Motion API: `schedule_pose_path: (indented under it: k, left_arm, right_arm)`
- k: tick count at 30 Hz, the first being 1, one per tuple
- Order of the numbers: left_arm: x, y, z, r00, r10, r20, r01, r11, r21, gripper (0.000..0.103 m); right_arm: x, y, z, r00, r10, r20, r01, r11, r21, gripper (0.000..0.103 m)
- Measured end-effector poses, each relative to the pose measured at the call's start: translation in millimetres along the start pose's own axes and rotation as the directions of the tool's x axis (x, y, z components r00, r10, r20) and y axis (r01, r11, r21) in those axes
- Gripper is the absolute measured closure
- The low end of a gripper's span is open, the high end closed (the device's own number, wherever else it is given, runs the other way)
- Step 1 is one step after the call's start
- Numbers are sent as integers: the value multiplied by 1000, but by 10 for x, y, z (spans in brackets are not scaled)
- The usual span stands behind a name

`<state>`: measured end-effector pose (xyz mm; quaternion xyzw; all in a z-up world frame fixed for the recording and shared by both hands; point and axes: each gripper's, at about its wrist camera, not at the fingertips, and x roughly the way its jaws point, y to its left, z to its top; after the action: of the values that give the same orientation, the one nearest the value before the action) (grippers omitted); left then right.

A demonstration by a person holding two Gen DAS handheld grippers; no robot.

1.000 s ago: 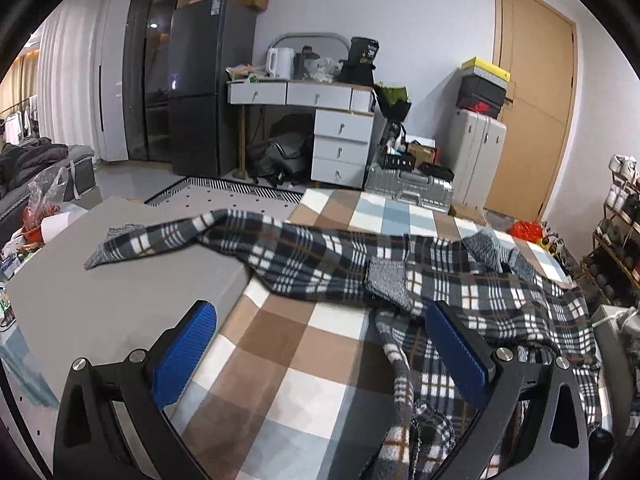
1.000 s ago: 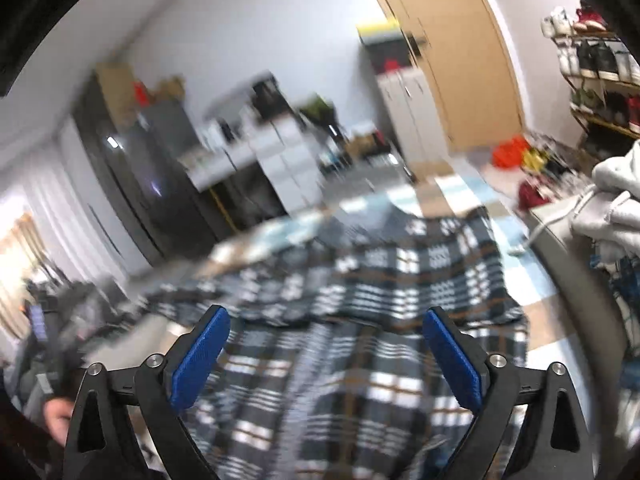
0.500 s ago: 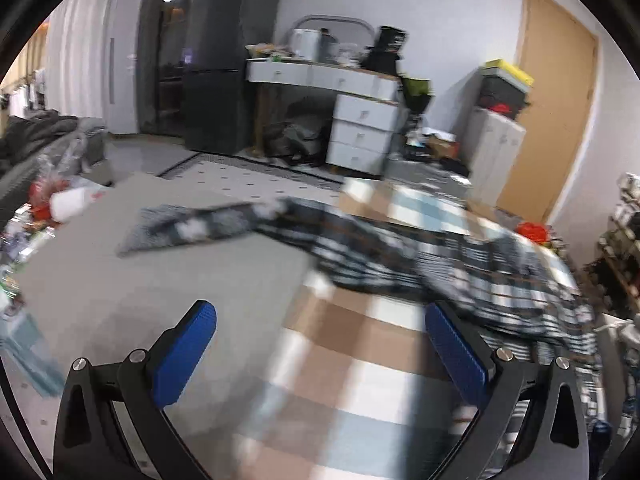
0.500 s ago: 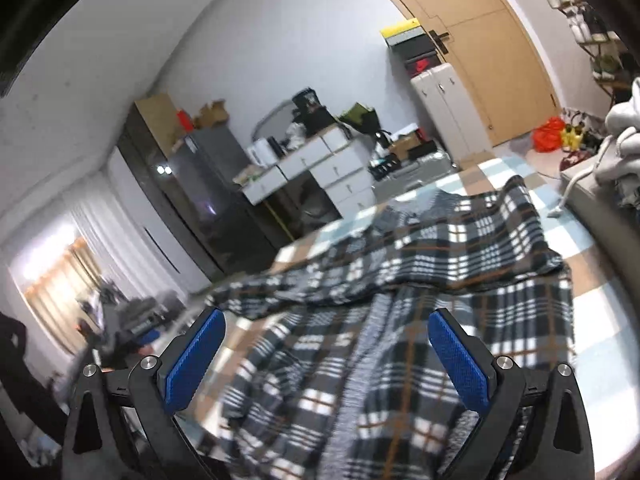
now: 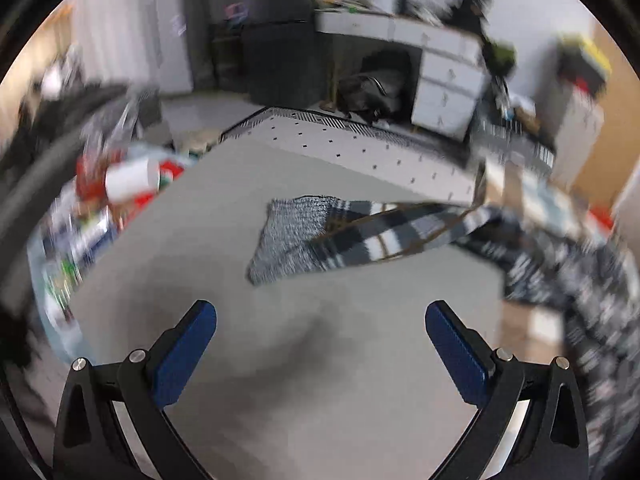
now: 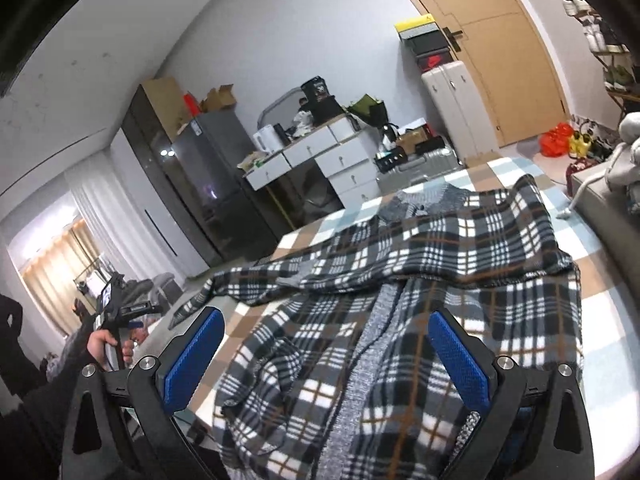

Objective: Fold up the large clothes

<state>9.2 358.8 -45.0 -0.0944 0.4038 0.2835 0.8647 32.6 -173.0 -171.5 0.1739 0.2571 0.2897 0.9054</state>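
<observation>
**Plaid jacket (image 6: 420, 300) — sleeve pickup pending**

It lies spread on the checked bedcover (image 6: 624, 320), one sleeve cuff (image 5: 288, 240) stretched onto the grey surface. I hold the left gripper (image 5: 320, 344) and right gripper (image 6: 324, 356) released, empty. Risk — blurred left view, I could miss the cuff or drag it.

One plaid jacket (image 6: 420, 280) lies spread out, and one fridge (image 6: 208, 168) stands by the wall. There is one white desk (image 6: 320, 152), one door (image 6: 500, 40), and two grippers: left gripper (image 5: 320, 344), right gripper (image 6: 326, 354).
</observation>
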Motion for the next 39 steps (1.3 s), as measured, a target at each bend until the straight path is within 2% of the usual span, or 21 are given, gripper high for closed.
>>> schedule_pose_path:
  k: [2,4,10,11,12,14,15,16,18,19,23,24,25,28,29,30,31,32,33,37,39]
  left_arm:
    - [172,-128,0,996,93,-8,-91,987,135,1]
    - [349,-281,-19,985,171,25,-171,946,274,1]
    - [741,-361,-12,980,199,21,-190,893,408,4]
    - [786,-332,10,984,176,-8,-158,902,401,9]
    - [833,-281,36,990,133,-55,-102,917,386,28]
    - [882,-214,80,992,25,-126,18,944,329,52]
    - [899,-195,102,988,4,-152,45,947,317,75]
    - [890,-180,115,983,-28,-181,83,949,305,84]
    - [841,-220,103,977,-51,-209,118,938,326,90]
    - [765,-236,115,971,-75,-225,150,929,337,101]
    - [400,-252,248,949,-192,-248,267,910,316,101]
    - [281,-228,301,937,-233,-262,307,904,296,101]
    - [150,-202,360,908,-294,-299,369,898,239,102]
    - [-201,-106,506,790,-492,-366,535,844,20,102]
    - [-331,-131,560,784,-507,-358,550,835,22,102]
    - [-509,-196,608,752,-550,-363,596,803,19,102]
    - [-591,-219,651,733,-578,-359,623,782,12,102]
    - [-646,-235,702,735,-590,-335,631,776,18,102]
    - [-631,-221,766,758,-579,-301,611,791,17,102]
    - [149,-53,898,873,-421,-247,407,907,-107,102]
    - [546,83,832,888,-379,-261,329,920,-214,101]
  right_arm:
    - [39,-19,-17,1000,-12,-11,12,1000,6,0]
    - [74,-24,-24,1000,-20,-17,21,1000,11,0]
    - [206,-11,-45,997,-60,-40,60,998,1,0]
    - [239,-4,-49,997,-66,-48,66,998,-1,0]
    - [263,6,-51,996,-68,-54,68,998,-2,0]
    - [320,22,-63,995,-74,-65,74,997,-2,0]
    - [347,33,-68,994,-77,-72,77,997,-3,0]
    - [374,39,-74,994,-77,-80,77,997,-4,0]
    - [417,50,-87,993,-77,-94,76,997,-8,0]
    - [439,62,-95,992,-78,-101,77,997,-10,0]
    - [481,81,-145,990,-71,-126,69,997,-17,0]
    - [485,93,-160,989,-70,-130,68,997,-21,0]
    - [487,99,-174,989,-69,-134,66,997,-25,0]
    - [503,110,-210,987,-67,-149,61,997,-39,0]
    - [516,109,-219,986,-66,-156,60,997,-41,0]
    - [526,107,-222,985,-66,-160,60,997,-41,0]
    - [541,103,-229,984,-69,-165,63,997,-40,0]
    - [553,96,-235,983,-70,-171,65,997,-37,0]
    - [563,94,-239,982,-68,-176,63,997,-33,0]
    - [547,121,-254,982,-71,-172,66,997,-37,0]
    - [521,146,-259,984,-75,-162,68,997,-47,0]
